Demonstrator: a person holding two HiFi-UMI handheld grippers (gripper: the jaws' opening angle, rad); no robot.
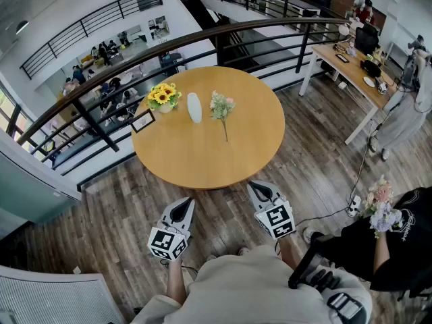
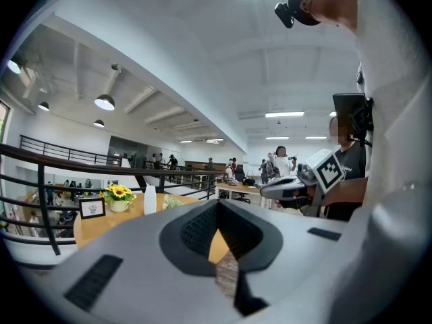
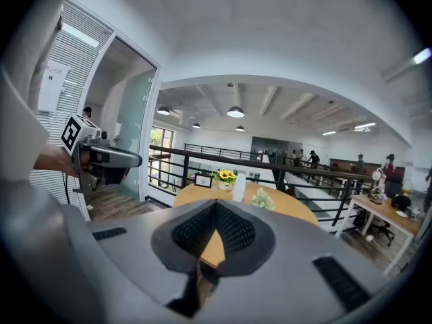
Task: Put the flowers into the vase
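A slim white vase stands upright on the round wooden table, left of centre. Just right of it a flower sprig with a long stem lies flat on the tabletop. My left gripper and right gripper are held side by side over the floor, just short of the table's near edge, both shut and empty. The left gripper view shows the vase far ahead and the right gripper alongside. In the right gripper view the vase and the sprig lie beyond the shut jaws.
A pot of sunflowers and a small picture frame stand at the table's far left. A black railing curves behind the table. A person holding a bouquet stands close at the right. A white desk is at the back right.
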